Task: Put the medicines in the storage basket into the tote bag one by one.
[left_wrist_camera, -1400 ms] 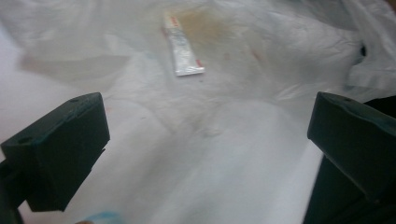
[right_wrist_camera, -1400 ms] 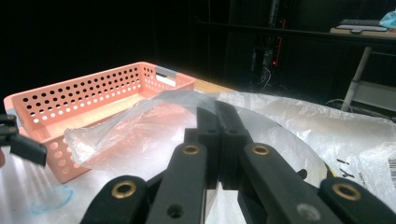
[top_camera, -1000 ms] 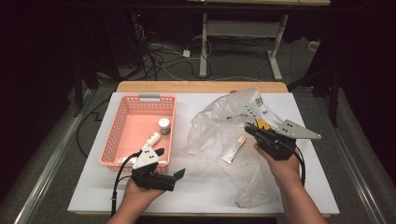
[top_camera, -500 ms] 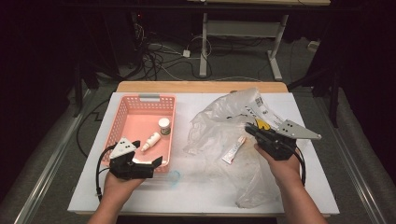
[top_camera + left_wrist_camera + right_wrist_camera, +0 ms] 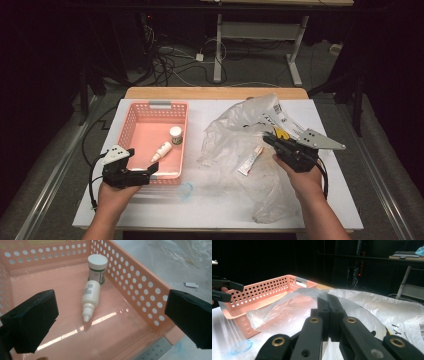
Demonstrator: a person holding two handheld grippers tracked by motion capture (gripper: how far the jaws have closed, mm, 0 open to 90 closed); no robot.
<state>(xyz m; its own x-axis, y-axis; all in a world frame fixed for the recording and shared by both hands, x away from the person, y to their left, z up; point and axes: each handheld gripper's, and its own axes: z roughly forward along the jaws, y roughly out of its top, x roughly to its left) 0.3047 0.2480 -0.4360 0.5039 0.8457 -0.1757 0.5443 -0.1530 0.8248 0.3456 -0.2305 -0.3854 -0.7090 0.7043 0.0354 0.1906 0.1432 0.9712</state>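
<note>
Right gripper (image 5: 274, 141) pinched tight on the crinkled clear plastic bag (image 5: 235, 132), which sprawls right of the pink perforated plastic basket (image 5: 131, 124). Left gripper (image 5: 146, 173), jaws wide, sits at the basket's near right corner. Inside: one white dropper bottle (image 5: 90, 299) lying flat, one white-capped jar (image 5: 97, 268) upright. One small tube (image 5: 250, 161) under the bag.

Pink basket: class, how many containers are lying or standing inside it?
2. A white-capped jar stands upright near the pink basket's perforated side wall, and a white dropper bottle lies on its side just in front of it. More items may be hidden inside the clear plastic bag.
</note>
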